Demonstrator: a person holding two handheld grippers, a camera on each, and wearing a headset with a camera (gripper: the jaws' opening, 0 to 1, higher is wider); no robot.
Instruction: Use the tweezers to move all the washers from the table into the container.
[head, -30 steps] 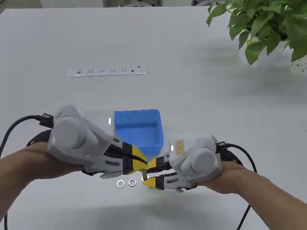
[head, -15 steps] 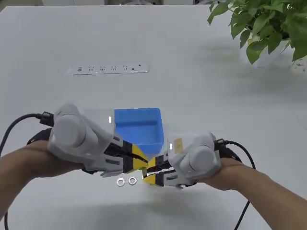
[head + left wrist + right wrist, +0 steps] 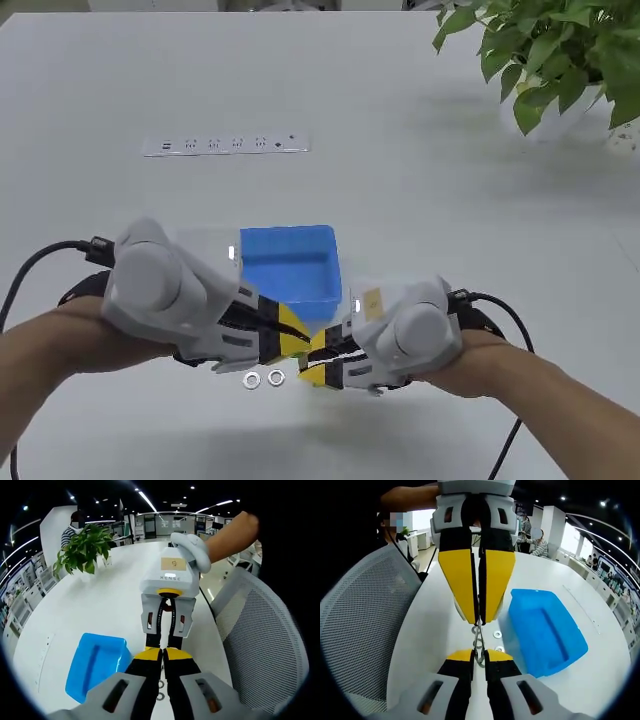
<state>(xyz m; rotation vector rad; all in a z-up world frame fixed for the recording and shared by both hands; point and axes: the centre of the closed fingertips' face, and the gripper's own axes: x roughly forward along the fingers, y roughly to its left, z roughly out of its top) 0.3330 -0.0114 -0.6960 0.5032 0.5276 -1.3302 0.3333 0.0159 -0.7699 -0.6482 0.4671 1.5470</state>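
Two small steel washers (image 3: pixel 251 380) (image 3: pixel 276 378) lie side by side on the white table, just in front of the grippers. Behind them stands the blue container (image 3: pixel 288 265), an open tray. My left gripper (image 3: pixel 298 342) and right gripper (image 3: pixel 312 360) meet tip to tip above the washers. In the right gripper view, thin metal tweezers (image 3: pixel 478 635) run from the left gripper (image 3: pixel 479 617) into my right gripper (image 3: pixel 479 655); both sets of jaws are shut on them. A washer (image 3: pixel 497 634) lies beside the container (image 3: pixel 545 630).
A white power strip (image 3: pixel 225 146) lies farther back on the table (image 3: pixel 420 180). A potted green plant (image 3: pixel 550 50) stands at the back right. A mesh office chair (image 3: pixel 260 640) is at the table's near edge. Cables trail from both grippers.
Both grippers have stayed nose to nose over the washers; the right one edged slightly towards the left. The washers and container have not moved.
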